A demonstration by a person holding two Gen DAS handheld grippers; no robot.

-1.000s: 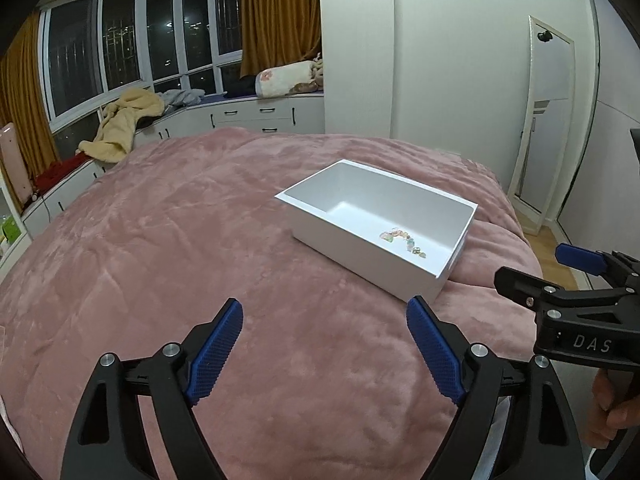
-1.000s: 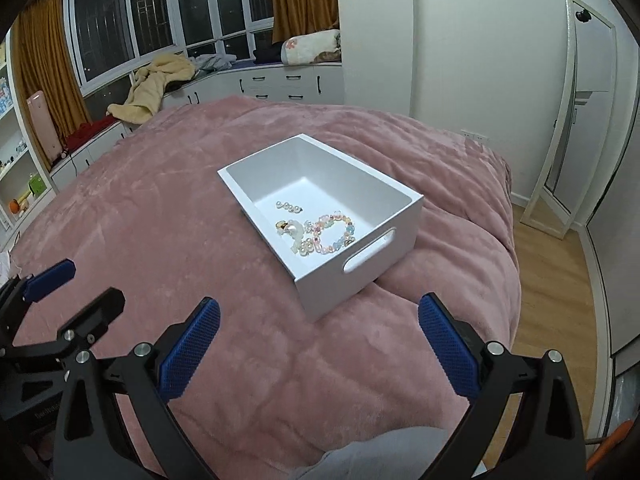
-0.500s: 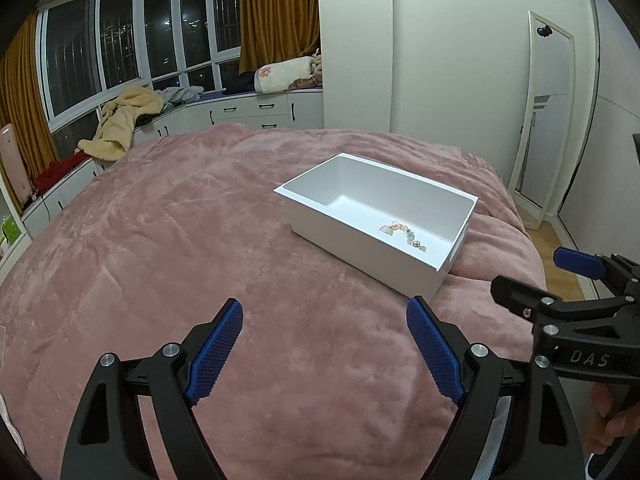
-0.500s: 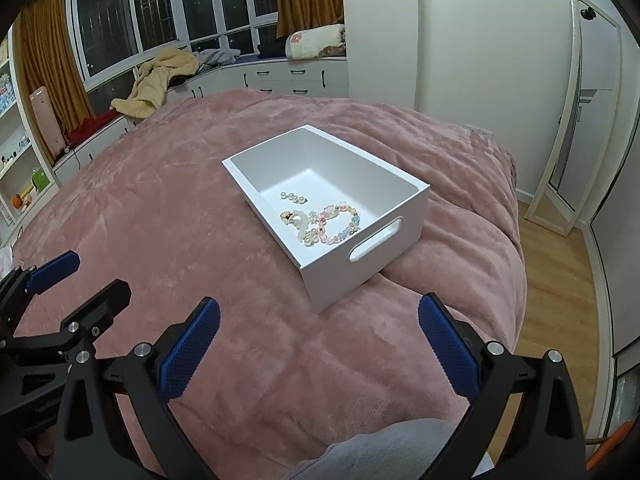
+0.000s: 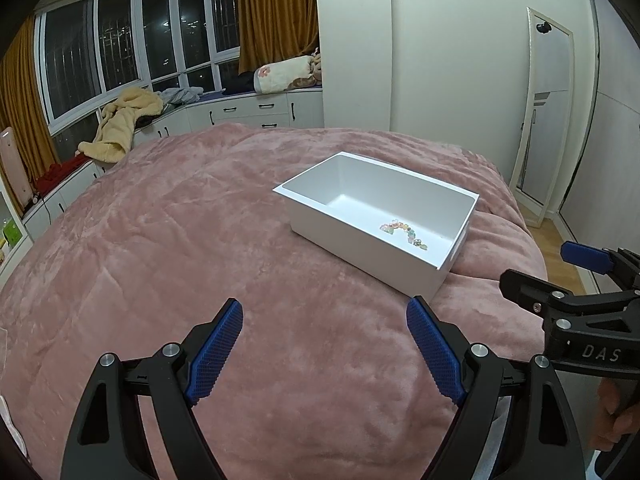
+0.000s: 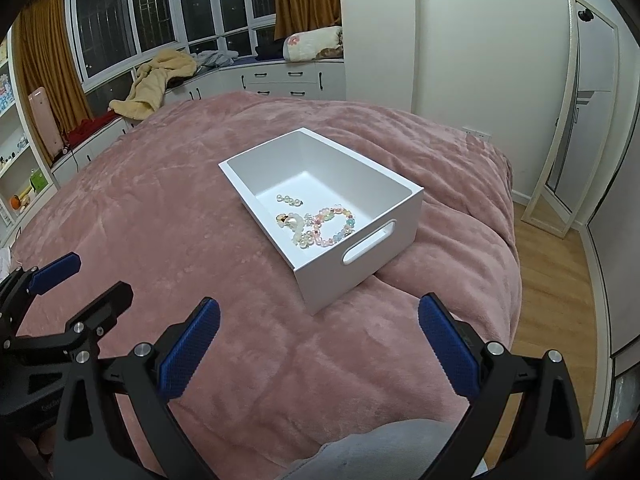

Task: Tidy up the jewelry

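A white box (image 6: 360, 276) with a handle slot sits on the pink bedspread (image 6: 168, 216); it also shows in the left wrist view (image 5: 360, 252). Inside lie a pastel bead bracelet (image 6: 334, 226), a pearl piece (image 6: 294, 226) and a short pearl strand (image 6: 289, 199). Only part of the bracelet (image 5: 404, 232) shows in the left wrist view. My left gripper (image 5: 324, 344) is open and empty, well short of the box. My right gripper (image 6: 318, 344) is open and empty, also short of the box. Each gripper shows at the edge of the other's view.
The bed's right edge drops to a wood floor (image 6: 560, 280). A leaning mirror (image 6: 576, 120) stands by the wall. Window-seat cabinets (image 6: 280, 80) with clothes (image 6: 160, 80) run along the back. Shelves (image 6: 16, 160) stand at the left.
Both grippers have drawn back and risen slightly, so the box sits a little farther away in both views. Both stay open and empty.
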